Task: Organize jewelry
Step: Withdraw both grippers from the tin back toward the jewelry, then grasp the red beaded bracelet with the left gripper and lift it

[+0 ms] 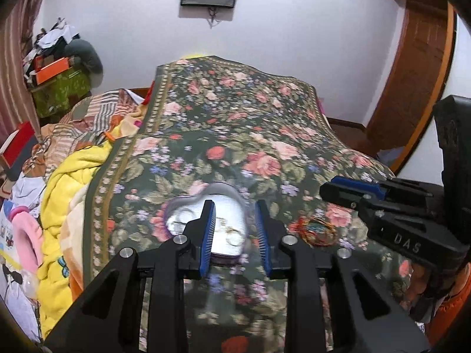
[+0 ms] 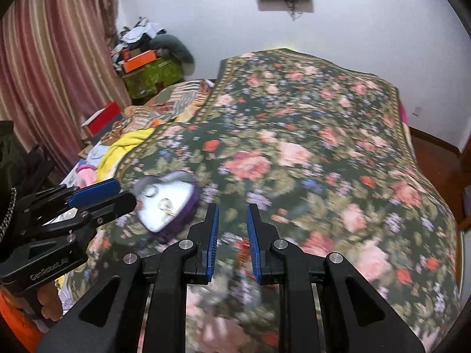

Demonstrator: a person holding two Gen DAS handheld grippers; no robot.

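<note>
An open heart-shaped purple jewelry box [image 1: 226, 229] with a silvery lining lies on the floral bedspread [image 1: 235, 123]. Gold earrings [image 1: 232, 231] lie inside it. My left gripper [image 1: 235, 232] is open, its fingers on either side of the box's near edge, just above it. A pile of colourful bangles [image 1: 316, 231] lies on the spread to the right of the box. My right gripper [image 2: 232, 235] is open and empty, hovering over the blurred bangles [image 2: 243, 250]. The box [image 2: 164, 206] shows to its left in the right wrist view.
A heap of yellow and patterned blankets [image 1: 67, 182] lies left of the spread. A red box [image 2: 101, 117] and a cluttered green stand [image 2: 153, 76] stand by the curtain. A wooden door frame [image 1: 412, 88] is at the right.
</note>
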